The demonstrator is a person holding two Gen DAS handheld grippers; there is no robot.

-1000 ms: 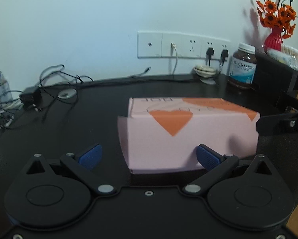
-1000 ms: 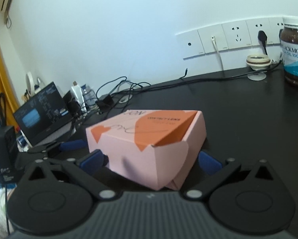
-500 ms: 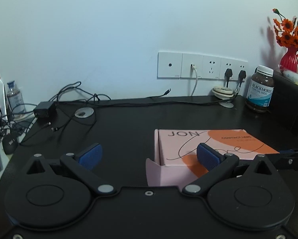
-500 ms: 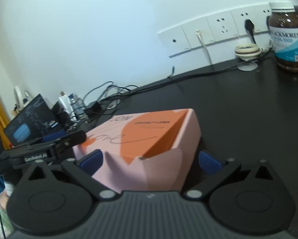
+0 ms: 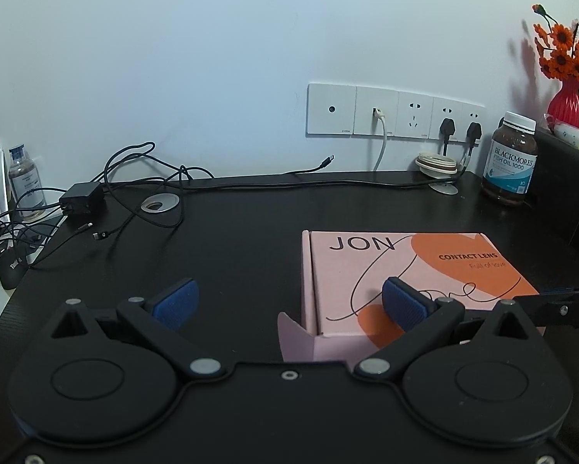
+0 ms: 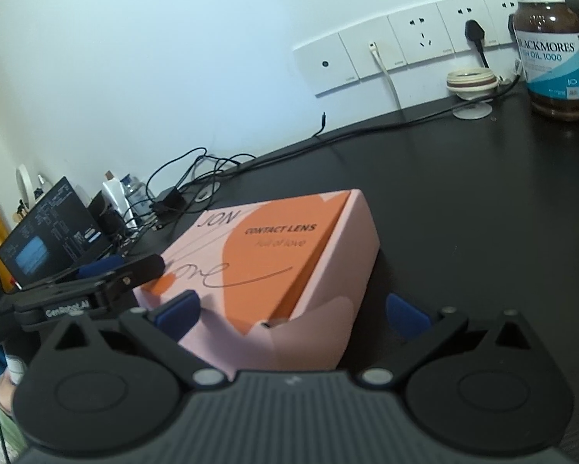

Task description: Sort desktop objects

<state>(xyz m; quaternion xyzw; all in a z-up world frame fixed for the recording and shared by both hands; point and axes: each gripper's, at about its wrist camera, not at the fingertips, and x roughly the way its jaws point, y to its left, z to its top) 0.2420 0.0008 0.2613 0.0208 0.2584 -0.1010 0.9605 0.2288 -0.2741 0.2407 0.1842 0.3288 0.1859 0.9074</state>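
Note:
A pink and orange contact lens box (image 5: 405,270) lies flat on the black desk (image 5: 231,239), its side flap sticking out at the near left corner. My left gripper (image 5: 289,303) hovers open; its right finger (image 5: 403,303) is over the box lid and its left finger is over bare desk. From the right wrist view the box (image 6: 281,263) sits between the wide-spread fingers of my open right gripper (image 6: 291,313). The left gripper (image 6: 96,282) shows there at the box's left edge.
A fish oil bottle (image 5: 511,162) and a tape roll (image 5: 436,164) stand at the back right by the wall sockets (image 5: 393,112). A black organiser (image 5: 560,178) with a red vase (image 5: 566,100) behind it lines the right side. Cables and a charger (image 5: 80,197) lie at the back left.
The left gripper rose and drew back to the left, so the box's lid now shows low right. The right gripper came nearer to the box and tilted.

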